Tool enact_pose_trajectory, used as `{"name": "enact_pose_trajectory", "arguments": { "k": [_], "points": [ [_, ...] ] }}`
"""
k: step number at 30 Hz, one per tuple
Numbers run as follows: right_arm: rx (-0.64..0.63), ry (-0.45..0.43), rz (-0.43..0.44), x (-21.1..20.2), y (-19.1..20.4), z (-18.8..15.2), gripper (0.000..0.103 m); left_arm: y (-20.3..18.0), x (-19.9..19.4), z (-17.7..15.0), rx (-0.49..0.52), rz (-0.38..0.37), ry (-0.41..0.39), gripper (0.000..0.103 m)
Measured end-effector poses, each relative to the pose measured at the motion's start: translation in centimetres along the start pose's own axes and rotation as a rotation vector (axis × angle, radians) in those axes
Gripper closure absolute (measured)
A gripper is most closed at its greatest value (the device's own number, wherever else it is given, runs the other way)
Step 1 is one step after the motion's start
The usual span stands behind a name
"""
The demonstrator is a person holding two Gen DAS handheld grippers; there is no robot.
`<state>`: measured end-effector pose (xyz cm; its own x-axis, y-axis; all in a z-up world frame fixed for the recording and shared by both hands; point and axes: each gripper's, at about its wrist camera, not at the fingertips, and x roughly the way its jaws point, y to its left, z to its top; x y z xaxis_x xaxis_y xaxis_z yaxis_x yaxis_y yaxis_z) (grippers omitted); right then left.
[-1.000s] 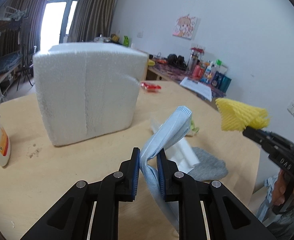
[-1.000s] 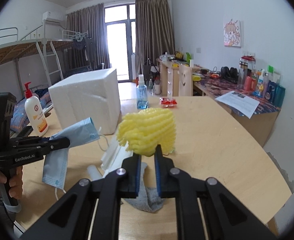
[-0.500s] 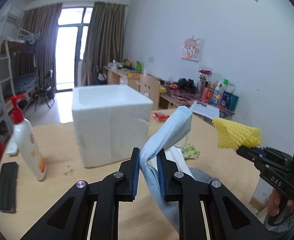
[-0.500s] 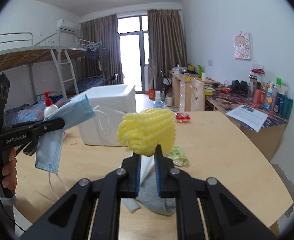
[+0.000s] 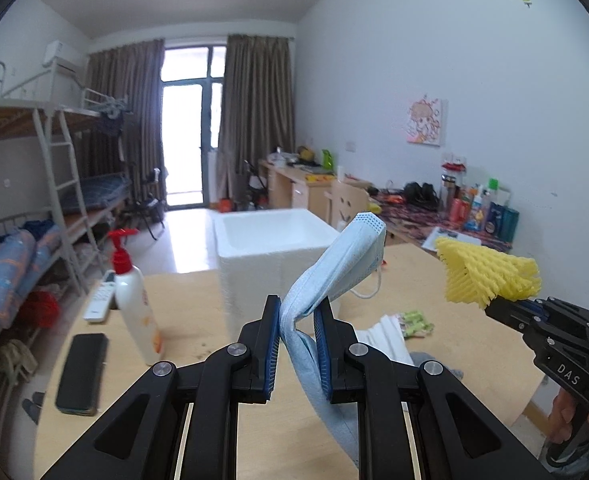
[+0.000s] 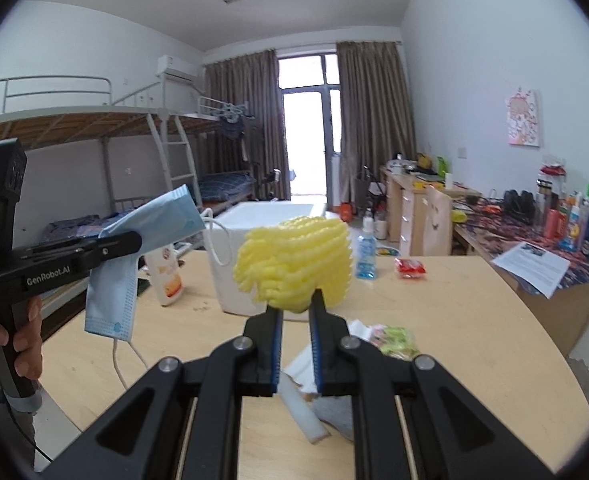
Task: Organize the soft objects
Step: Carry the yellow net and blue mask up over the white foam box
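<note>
**Both grippers holding soft items above the table**

The left gripper (image 5: 296, 322) is pinching a pale blue pleated face mask (image 5: 344, 266); the right gripper (image 6: 295, 307) is clamping a yellow foam fruit net (image 6: 294, 266). Both are hanging above the wooden table (image 6: 474, 320), near the white styrofoam box (image 5: 272, 250).

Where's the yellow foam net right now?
The yellow foam net is pinched in the right hand-held gripper, held above the wooden table in front of the white foam box; the left wrist view shows it at far right.
</note>
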<state>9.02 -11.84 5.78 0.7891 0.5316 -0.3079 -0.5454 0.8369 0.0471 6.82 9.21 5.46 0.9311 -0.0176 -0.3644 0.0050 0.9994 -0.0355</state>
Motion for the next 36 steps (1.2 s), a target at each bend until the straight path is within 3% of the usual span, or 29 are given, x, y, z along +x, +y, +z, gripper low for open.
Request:
{"name": "enact_pose_trajectory", "arguments": {
  "k": [14, 27, 36],
  "points": [
    [-0.035, -0.004, 0.095, 2.6, 0.7, 3.1, 0.087, 2.1, -0.1, 2.2, -0.026, 0.084, -0.043, 0.085],
    [-0.065, -0.019, 0.108, 5.8, 1.1, 6.1, 0.087, 3.8, 3.6, 4.5, -0.039, 0.095, -0.036, 0.085],
    [-0.089, 0.021, 0.107, 9.3, 1.4, 7.7, 0.087, 4.1, 5.3, 5.8, -0.021, 0.111, -0.042, 0.085]
  ]
}}
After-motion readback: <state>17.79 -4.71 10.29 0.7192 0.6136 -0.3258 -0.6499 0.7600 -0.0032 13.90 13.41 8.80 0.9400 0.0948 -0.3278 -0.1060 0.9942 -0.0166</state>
